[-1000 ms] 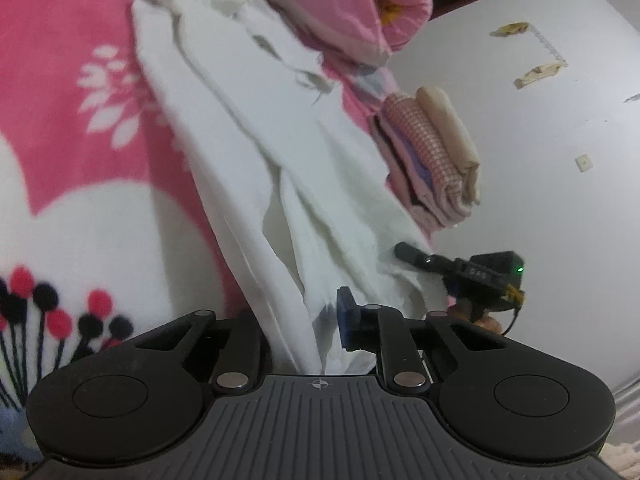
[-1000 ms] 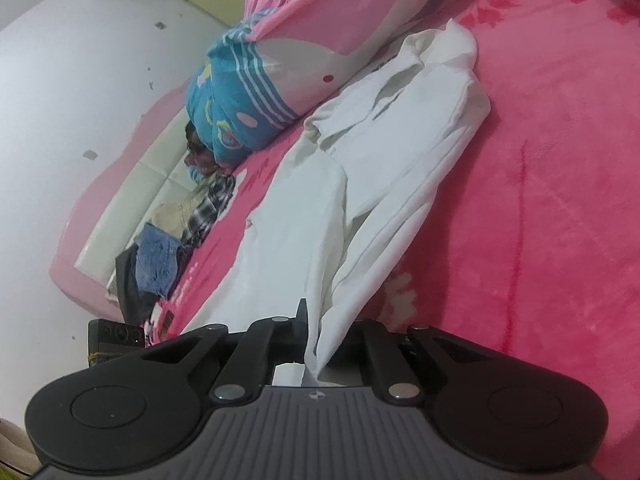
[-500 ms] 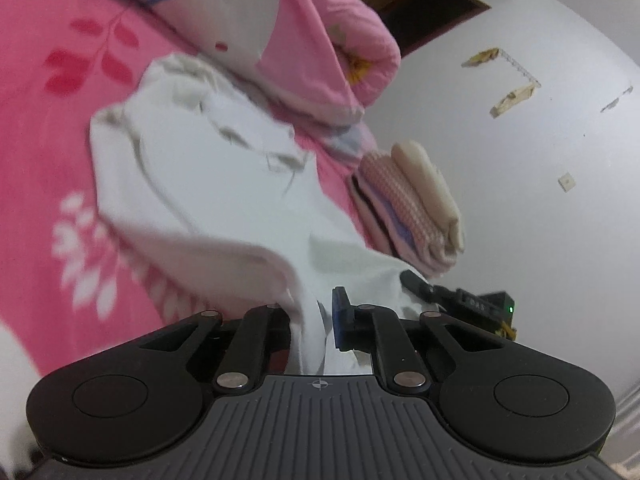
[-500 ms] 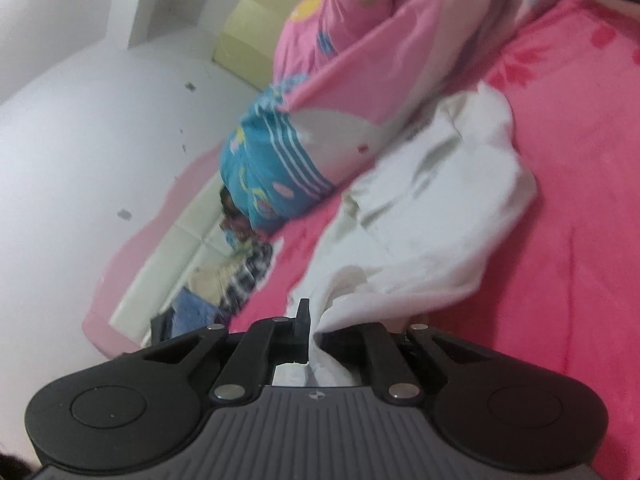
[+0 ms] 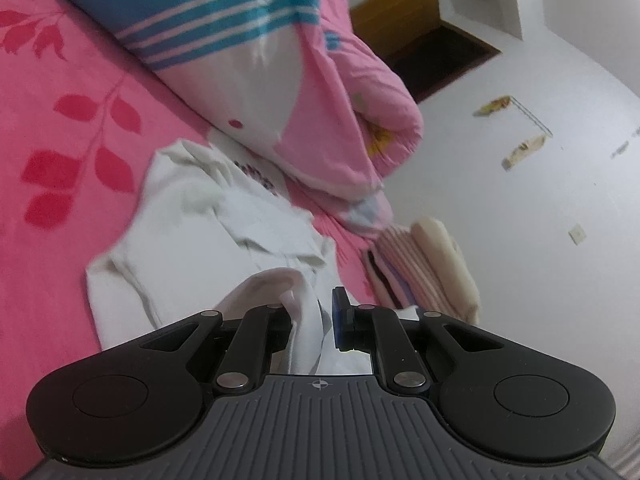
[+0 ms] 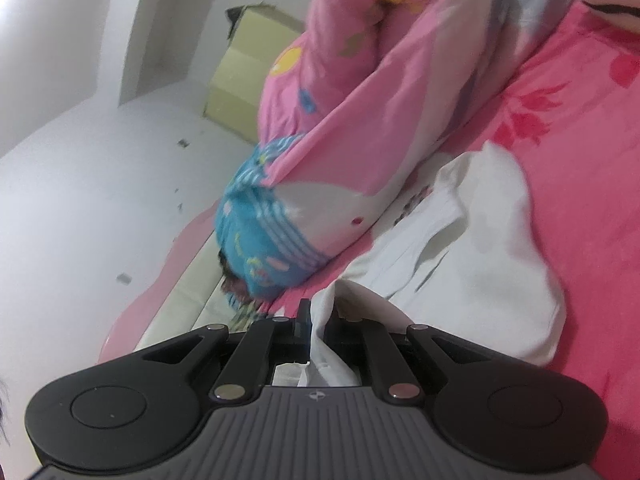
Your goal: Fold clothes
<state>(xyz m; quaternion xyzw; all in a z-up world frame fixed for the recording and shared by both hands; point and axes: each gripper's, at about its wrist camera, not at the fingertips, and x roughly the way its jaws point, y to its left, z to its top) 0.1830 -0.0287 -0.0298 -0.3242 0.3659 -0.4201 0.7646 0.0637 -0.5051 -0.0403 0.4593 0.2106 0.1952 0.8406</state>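
I am pinching a bunched edge of the white garment (image 5: 208, 240) in my left gripper (image 5: 310, 320), jaws nearly closed on the cloth, and my right gripper (image 6: 316, 330) is clamping another edge of it just as tightly. The garment is lying half doubled over on the pink floral blanket (image 5: 60, 140), its far end touching the rolled pink and blue quilt (image 5: 256, 52). A stack of folded clothes (image 5: 424, 268) is sitting beside it at the bed's edge.
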